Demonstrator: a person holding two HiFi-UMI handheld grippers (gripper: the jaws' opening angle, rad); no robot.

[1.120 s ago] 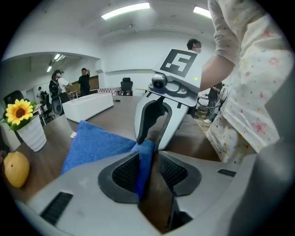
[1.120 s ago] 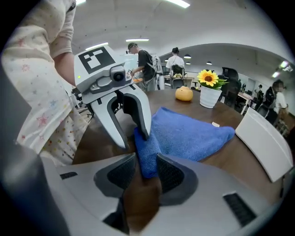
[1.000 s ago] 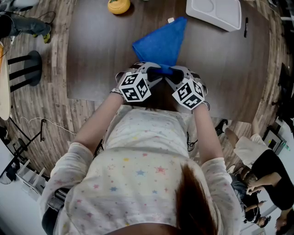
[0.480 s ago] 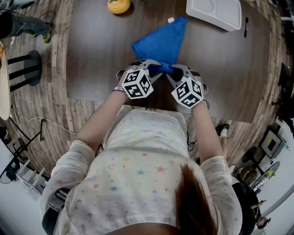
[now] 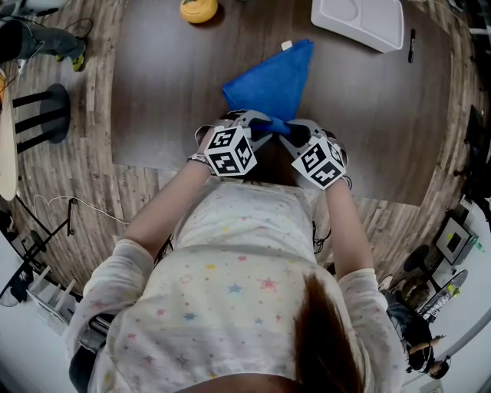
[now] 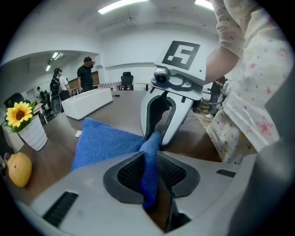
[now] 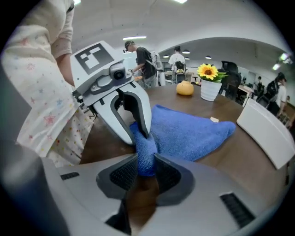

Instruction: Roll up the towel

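Barely started: your towel (image 5: pixel 272 80) lies flat on the table (image 5: pixel 153 92), upper centre. Your left gripper (image 6: pixel 150 168), fingers just closing, and right gripper (image 7: pixel 145 170) both pinch its near corner; all rolling remains.

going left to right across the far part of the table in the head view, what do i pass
orange fruit → blue towel → white tray → black pen
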